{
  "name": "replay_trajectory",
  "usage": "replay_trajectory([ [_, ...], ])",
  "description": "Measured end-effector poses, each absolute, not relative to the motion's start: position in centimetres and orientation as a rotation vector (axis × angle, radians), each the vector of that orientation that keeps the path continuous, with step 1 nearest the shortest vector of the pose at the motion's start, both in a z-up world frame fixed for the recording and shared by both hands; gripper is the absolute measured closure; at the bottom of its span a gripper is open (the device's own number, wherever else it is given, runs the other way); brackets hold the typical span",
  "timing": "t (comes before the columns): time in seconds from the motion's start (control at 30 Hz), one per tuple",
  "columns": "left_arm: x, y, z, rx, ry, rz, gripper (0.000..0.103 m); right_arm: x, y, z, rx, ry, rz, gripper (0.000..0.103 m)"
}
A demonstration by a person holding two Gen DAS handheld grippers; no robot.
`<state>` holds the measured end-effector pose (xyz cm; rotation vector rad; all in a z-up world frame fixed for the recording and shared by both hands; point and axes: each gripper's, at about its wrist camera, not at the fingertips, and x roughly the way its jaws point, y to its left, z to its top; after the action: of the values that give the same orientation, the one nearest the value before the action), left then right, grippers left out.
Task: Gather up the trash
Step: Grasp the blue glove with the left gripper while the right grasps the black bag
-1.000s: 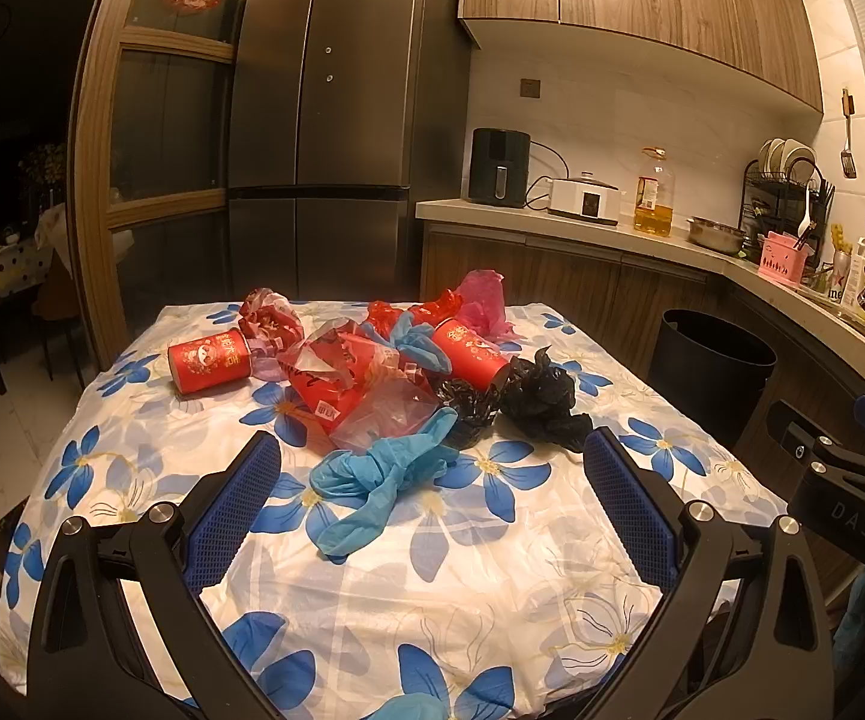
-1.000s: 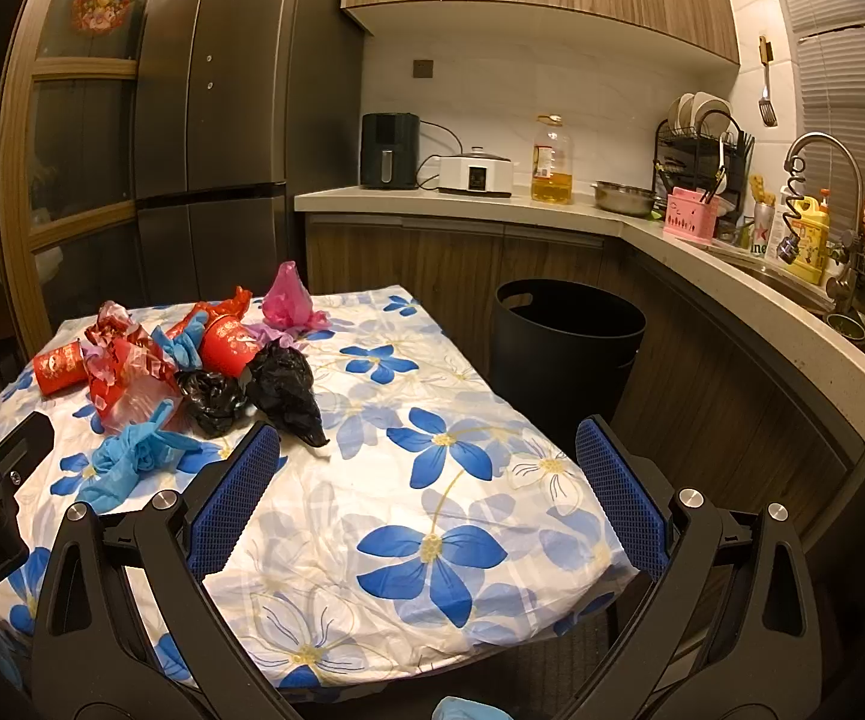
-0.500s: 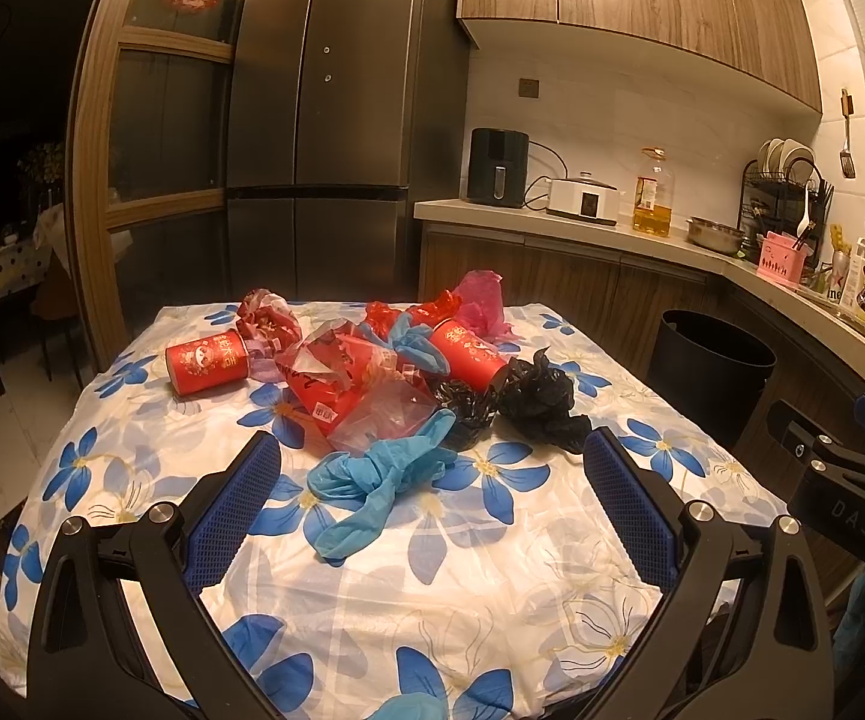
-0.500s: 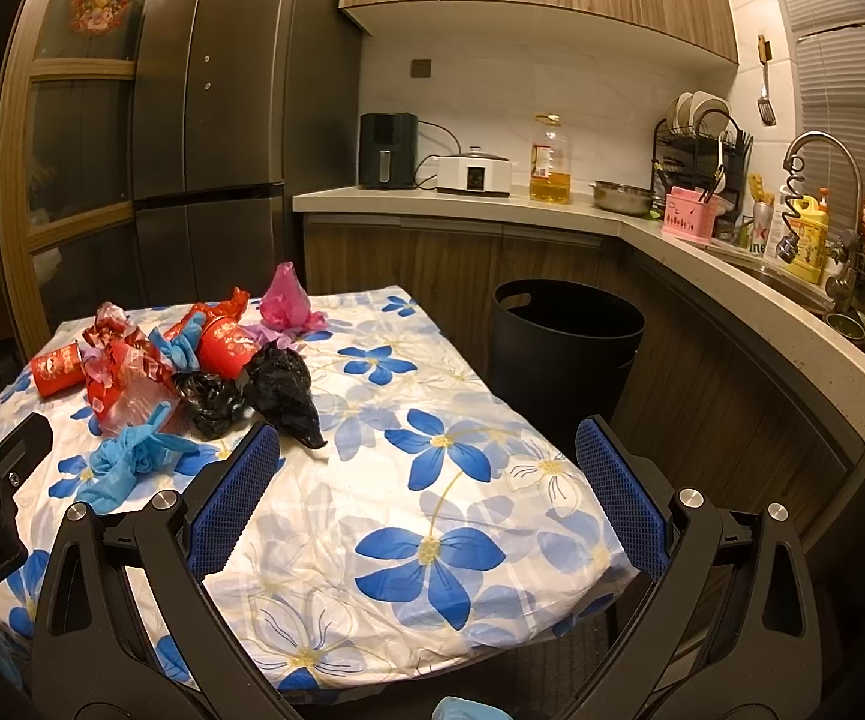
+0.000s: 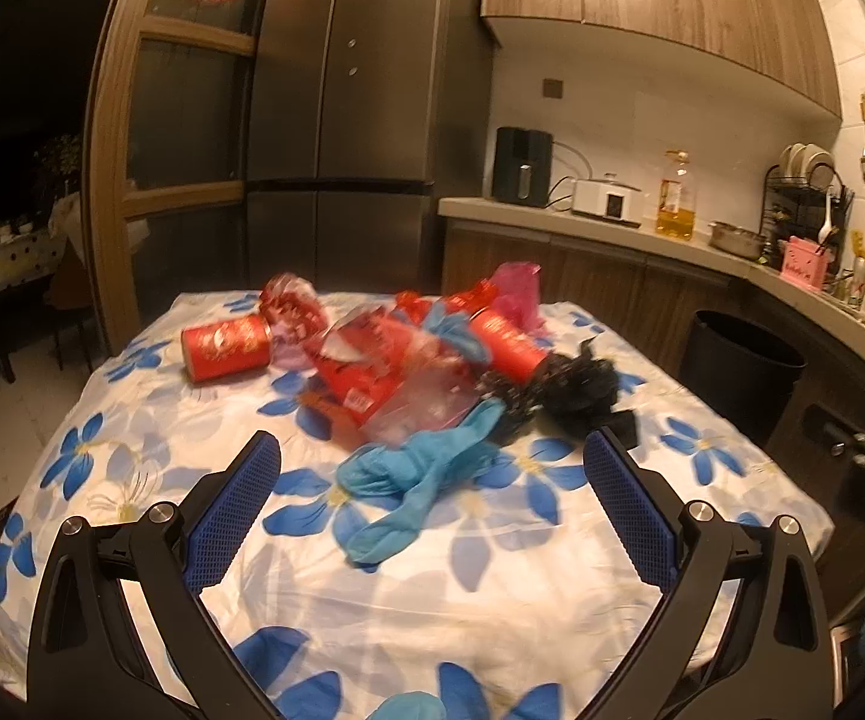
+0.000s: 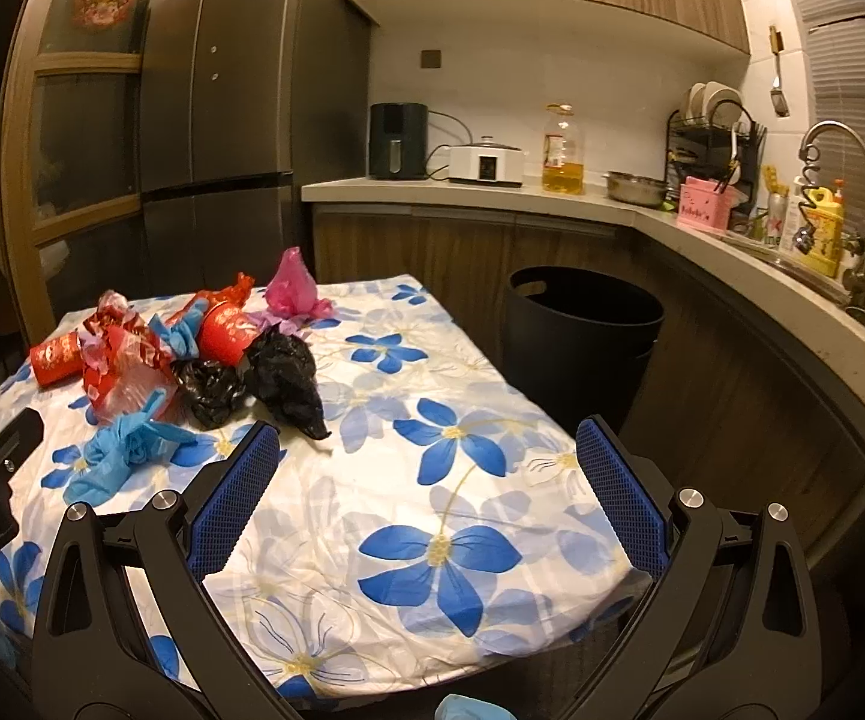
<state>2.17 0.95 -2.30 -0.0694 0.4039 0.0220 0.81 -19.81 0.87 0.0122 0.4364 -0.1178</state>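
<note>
Step in hand: approach, nothing grasped yet. Left gripper (image 5: 429, 468) fingers spread wide and empty, aimed at the trash pile on the flower-print worktop (image 5: 132, 456); left view is motion-blurred. Right gripper (image 6: 426, 462) likewise spread and empty, over bare cloth to the right of the pile. Nearest item to the left fingers: blue glove (image 5: 414, 474), lying loose at the pile's front edge; black bags (image 6: 279, 375) and red cans (image 5: 225, 348) sit behind. Black bin (image 6: 582, 324) stands on the floor just beside the worktop. Judged next move: lower left fingers astride the glove and close, then carry to bin.
</note>
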Motion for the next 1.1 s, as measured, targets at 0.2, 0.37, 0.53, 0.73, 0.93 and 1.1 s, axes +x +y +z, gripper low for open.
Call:
replay_trajectory([
  [0.2,4.4,2.2,-4.9,-0.060,0.421,0.030,0.012,2.1,-19.5,-0.5,0.024,0.420,-0.064,0.005],
  [0.37,7.0,2.9,-5.8,-0.066,0.451,0.041,0.026,4.1,-19.1,-1.7,0.045,0.412,-0.006,0.010],
  [0.53,9.6,2.4,-7.3,-0.051,0.530,0.031,0.040,6.9,-18.5,-2.7,0.054,0.393,0.047,0.017],
  [0.73,11.8,2.5,-9.6,-0.055,0.658,0.016,0.065,10.3,-17.2,-4.2,0.039,0.417,0.103,0.030],
  [0.93,11.8,2.4,-10.0,-0.043,0.665,0.017,0.084,13.0,-16.1,-5.1,0.029,0.439,0.144,0.045],
  [1.1,11.4,2.8,-9.6,-0.075,0.648,0.009,0.094,14.5,-15.0,-5.5,0.018,0.454,0.179,0.053],
])
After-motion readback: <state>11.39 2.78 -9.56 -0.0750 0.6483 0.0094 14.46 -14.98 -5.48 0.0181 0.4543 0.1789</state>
